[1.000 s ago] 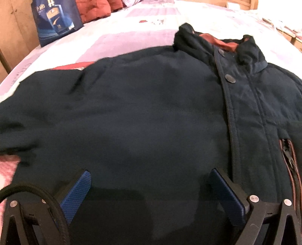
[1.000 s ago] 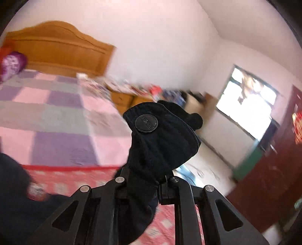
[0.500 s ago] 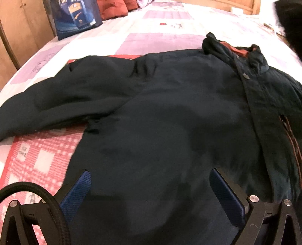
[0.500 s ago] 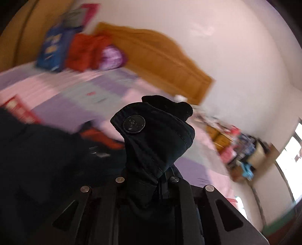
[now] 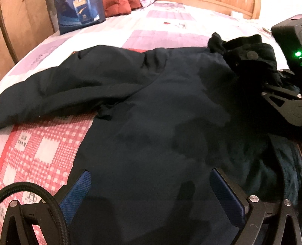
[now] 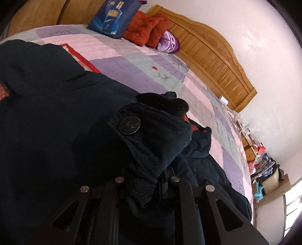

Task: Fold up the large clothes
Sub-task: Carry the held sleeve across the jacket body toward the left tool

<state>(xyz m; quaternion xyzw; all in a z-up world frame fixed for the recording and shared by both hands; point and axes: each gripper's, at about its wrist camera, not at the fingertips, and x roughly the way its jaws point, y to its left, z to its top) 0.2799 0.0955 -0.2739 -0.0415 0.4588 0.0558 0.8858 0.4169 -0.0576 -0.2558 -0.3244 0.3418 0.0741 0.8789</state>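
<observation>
Left wrist: left gripper [image 5: 149,190] spread wide, holding nothing, low over jacket [image 5: 151,132] laid flat on bed [image 5: 160,24]; body runs away from fingers toward collar, other sleeve [image 5: 56,90] out left. Right wrist: right gripper [image 6: 162,181] clamped on sleeve cuff [image 6: 151,135], button up, carried over jacket chest. Nearer for next fold: right, cuff in grip; probably lay sleeve across body.

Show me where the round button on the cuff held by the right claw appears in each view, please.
Left wrist: the cuff button sits upper right, on the dark cuff in front of the right claw.
Right wrist: the cuff button sits centre, just above the right claw.
Shared landmark: the blue bag at the head of the bed.
</observation>
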